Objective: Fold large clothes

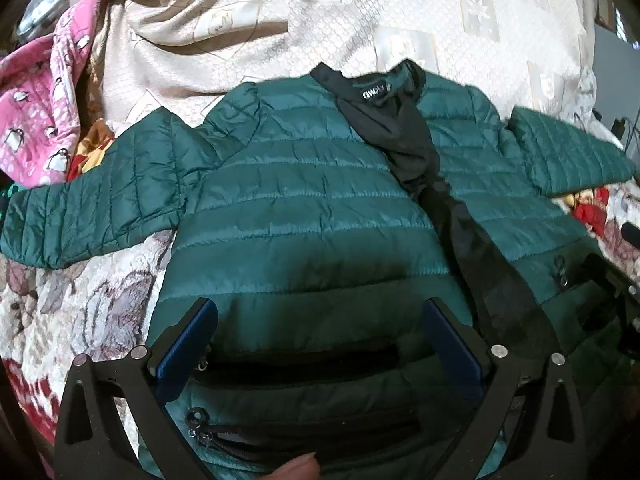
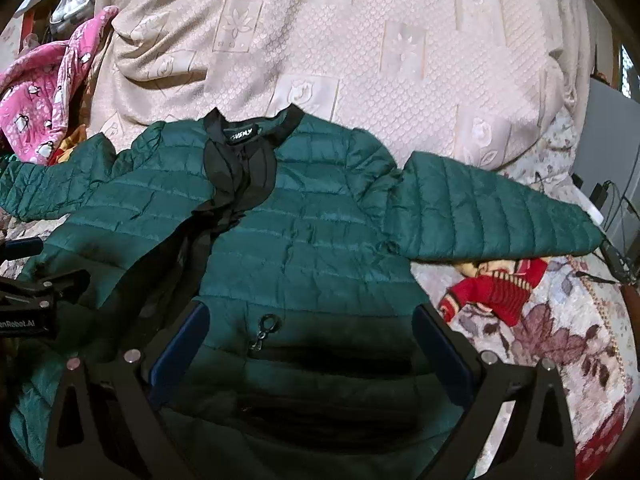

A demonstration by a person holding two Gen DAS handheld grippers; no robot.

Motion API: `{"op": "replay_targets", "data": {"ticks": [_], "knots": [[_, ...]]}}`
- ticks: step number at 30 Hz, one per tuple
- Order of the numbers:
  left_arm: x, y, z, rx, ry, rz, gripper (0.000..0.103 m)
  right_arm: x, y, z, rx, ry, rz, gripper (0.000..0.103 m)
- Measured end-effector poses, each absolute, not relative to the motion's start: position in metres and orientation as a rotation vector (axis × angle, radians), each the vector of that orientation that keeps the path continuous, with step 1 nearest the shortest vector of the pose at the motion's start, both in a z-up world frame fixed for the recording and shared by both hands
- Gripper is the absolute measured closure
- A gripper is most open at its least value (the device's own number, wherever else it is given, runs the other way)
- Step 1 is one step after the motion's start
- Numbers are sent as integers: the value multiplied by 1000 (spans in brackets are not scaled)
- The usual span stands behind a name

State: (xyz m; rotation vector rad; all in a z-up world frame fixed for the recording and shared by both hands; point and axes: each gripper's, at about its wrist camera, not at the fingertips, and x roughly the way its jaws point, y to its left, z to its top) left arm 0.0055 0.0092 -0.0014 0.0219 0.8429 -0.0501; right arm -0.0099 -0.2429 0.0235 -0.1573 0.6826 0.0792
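A dark green quilted jacket (image 1: 304, 200) lies front up on the bed. Its zip is undone and the black lining (image 1: 404, 128) shows down the middle. Both sleeves are spread out sideways: the left sleeve (image 1: 92, 208) and the right sleeve (image 2: 492, 212). My left gripper (image 1: 320, 306) hovers open over the lower left front, above a pocket zip (image 1: 200, 424). My right gripper (image 2: 311, 312) stands wide open over the lower right front (image 2: 304, 264), near a zip pull (image 2: 266, 330). Neither grips the fabric. The other gripper's black body (image 2: 28, 300) shows at the left edge of the right wrist view.
A cream patterned bedspread (image 1: 360, 12) rises behind the jacket. A pink penguin-print blanket (image 1: 36, 104) is bunched at the far left. A red knitted garment (image 2: 496, 288) lies on the floral blanket (image 2: 560, 332) under the right sleeve. Cables and a grey box (image 2: 608, 152) sit at the right edge.
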Motion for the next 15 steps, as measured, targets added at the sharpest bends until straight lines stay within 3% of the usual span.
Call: {"op": "replay_targets", "data": {"ticks": [5, 10, 15], "knots": [[2, 18, 14, -63, 727, -80, 60, -12, -242, 30, -163, 651, 30, 0], [4, 15, 16, -17, 744, -73, 60, -13, -244, 31, -161, 659, 46, 0], [11, 18, 4, 2, 798, -37, 67, -9, -247, 23, -197, 696, -6, 0]]}}
